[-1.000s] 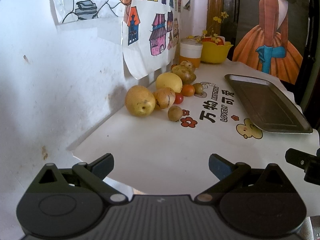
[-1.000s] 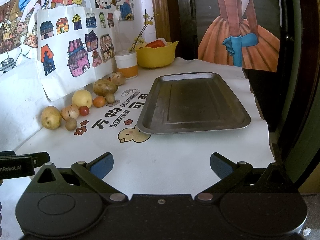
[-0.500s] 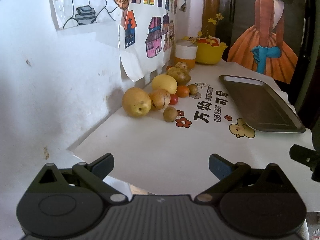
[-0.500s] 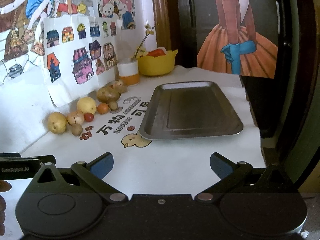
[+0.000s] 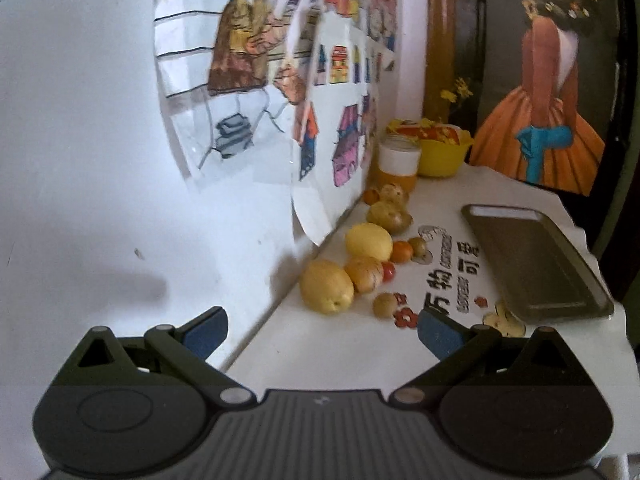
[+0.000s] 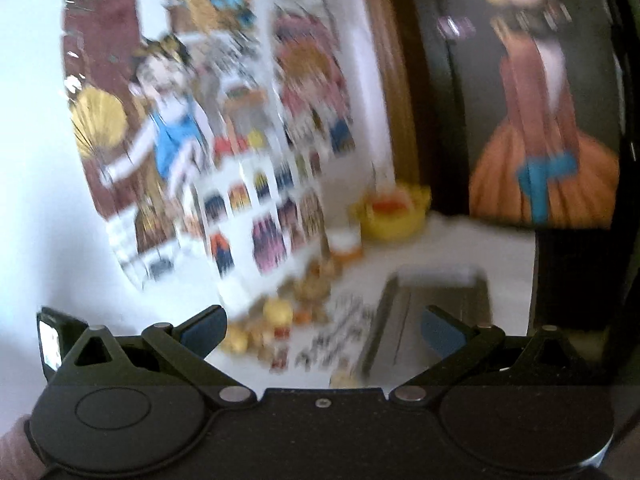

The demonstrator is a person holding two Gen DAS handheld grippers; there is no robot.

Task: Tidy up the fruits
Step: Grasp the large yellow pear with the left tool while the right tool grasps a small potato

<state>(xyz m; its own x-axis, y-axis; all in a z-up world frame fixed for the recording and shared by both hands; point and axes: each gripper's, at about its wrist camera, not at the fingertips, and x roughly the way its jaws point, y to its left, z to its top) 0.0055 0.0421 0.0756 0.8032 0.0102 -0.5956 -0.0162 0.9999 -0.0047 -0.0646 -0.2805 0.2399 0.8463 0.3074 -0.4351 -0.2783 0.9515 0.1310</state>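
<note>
Left view shows the fruits (image 5: 362,264) sharply; right view has blurred. Both grippers (image 5: 322,326) (image 6: 322,326) gape wide, lifted since earlier.

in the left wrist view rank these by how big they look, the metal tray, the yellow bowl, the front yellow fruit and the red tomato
1. Metal tray
2. Yellow bowl and front yellow fruit: alike; the bowl is farther back, so unsure
3. Red tomato

Soft daylight is spread evenly over the left wrist view, which is mostly sharp but bent at the edges. The right wrist view is heavily smeared by motion blur; dark corners are seen.
</note>
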